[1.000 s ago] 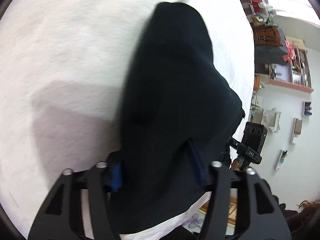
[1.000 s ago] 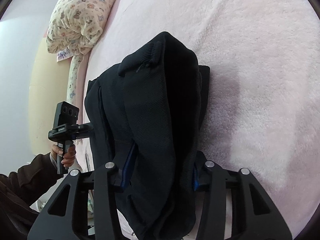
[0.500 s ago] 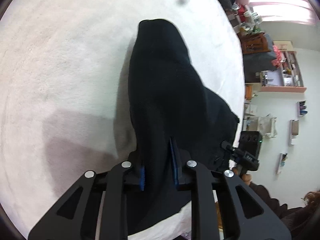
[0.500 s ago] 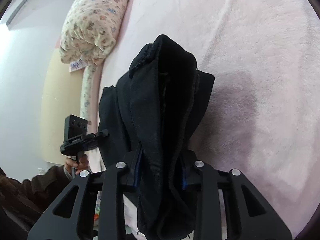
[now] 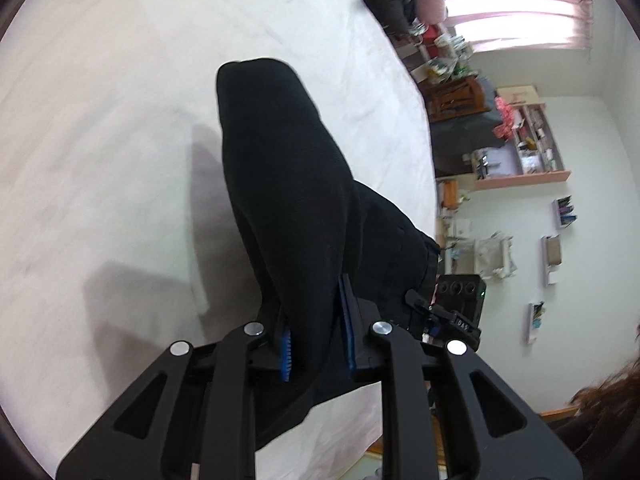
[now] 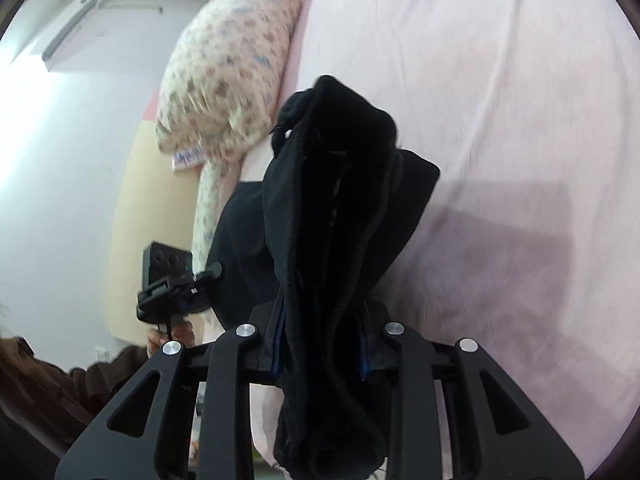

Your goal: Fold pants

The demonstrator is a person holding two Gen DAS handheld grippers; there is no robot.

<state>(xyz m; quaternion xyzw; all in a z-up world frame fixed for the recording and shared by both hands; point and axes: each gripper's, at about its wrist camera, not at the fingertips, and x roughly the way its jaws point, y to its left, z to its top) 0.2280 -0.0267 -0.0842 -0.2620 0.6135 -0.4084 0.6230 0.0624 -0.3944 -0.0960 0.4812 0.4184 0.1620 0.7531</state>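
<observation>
The black pants (image 5: 296,200) are bunched and lifted off the pale pink bed (image 5: 100,140). My left gripper (image 5: 316,344) is shut on one edge of the pants, its blue pads pressed into the cloth. My right gripper (image 6: 322,344) is shut on the other edge, a thick ribbed bundle of the pants (image 6: 332,220) that hangs below the fingers. Each gripper shows in the other's view: the right one in the left wrist view (image 5: 452,312), the left one in the right wrist view (image 6: 172,284).
A floral pillow (image 6: 228,80) lies at the head of the bed (image 6: 500,100). Past the bed's far side stand cluttered shelves (image 5: 524,148), a dark cabinet and a window (image 5: 512,20). A wall lies left of the pillow.
Both grippers closed onto the pants from wide open and rose with the cloth. The pants now hang higher above the bed and more of the room shows.
</observation>
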